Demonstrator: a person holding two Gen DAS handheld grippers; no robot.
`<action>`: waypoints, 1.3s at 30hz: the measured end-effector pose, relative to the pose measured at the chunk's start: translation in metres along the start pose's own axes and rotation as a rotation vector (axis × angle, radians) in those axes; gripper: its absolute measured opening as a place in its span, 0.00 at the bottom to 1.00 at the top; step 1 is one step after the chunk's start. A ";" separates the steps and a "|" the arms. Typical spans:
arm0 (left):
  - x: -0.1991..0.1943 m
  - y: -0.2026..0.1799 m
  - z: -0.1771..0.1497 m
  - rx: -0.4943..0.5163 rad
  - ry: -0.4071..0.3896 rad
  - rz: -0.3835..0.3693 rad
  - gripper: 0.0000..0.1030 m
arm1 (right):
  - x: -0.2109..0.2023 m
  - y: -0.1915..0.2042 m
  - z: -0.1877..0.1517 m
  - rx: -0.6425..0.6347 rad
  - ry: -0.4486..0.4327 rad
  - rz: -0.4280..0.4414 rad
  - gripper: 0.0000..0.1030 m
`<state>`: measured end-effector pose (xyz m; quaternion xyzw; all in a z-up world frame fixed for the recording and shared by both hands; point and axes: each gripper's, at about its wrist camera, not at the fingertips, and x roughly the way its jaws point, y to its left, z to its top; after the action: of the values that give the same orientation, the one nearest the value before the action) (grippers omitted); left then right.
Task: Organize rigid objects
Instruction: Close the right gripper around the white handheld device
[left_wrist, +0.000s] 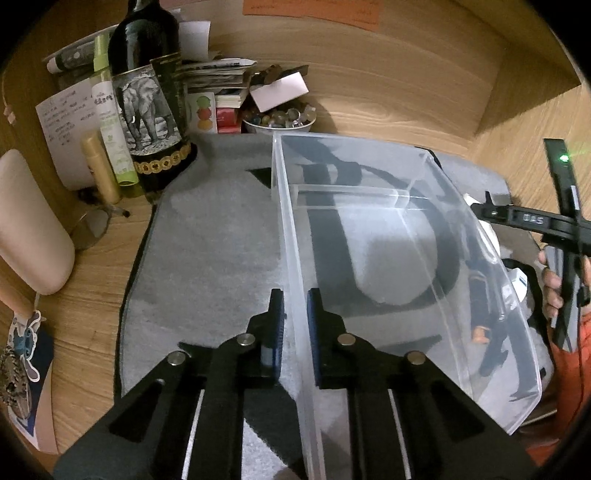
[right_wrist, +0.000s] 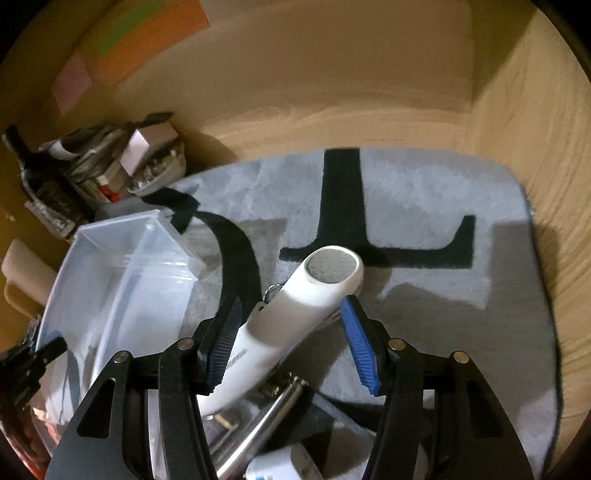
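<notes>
One clear plastic bin (left_wrist: 369, 258) sat on the grey mat (left_wrist: 207, 251) on the desk. Left gripper (left_wrist: 295, 325) was clamped on its near wall: thin, slick, likely flexes. One white handheld device (right_wrist: 295, 306) lay between the pads of the right gripper (right_wrist: 291, 339), jaws half-open, not yet pressing. Device looked light, rigid, smooth; best held mid-body.

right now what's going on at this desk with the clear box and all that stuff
A person is tidying a desk with hand-held tongs in each hand. The left tongs are shut on the near wall of an empty clear plastic bin, which sits on a grey mat. The right tongs straddle a white handheld device lying on the mat beside the bin; whether the pads press on it cannot be told. Nothing is in the bin yet.
</notes>
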<state>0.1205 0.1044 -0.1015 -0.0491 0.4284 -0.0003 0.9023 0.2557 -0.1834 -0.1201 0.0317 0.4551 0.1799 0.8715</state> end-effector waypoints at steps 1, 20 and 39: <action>0.000 0.000 0.000 0.004 0.001 0.000 0.11 | 0.004 -0.001 0.000 0.004 0.003 -0.006 0.57; 0.001 -0.001 0.003 0.013 -0.001 0.008 0.09 | 0.003 -0.003 0.002 -0.036 -0.040 -0.006 0.36; -0.007 -0.003 0.003 0.023 -0.034 0.032 0.09 | 0.009 -0.021 -0.002 0.037 0.011 -0.002 0.41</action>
<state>0.1188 0.1021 -0.0943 -0.0319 0.4138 0.0100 0.9098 0.2644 -0.2004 -0.1329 0.0463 0.4631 0.1707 0.8685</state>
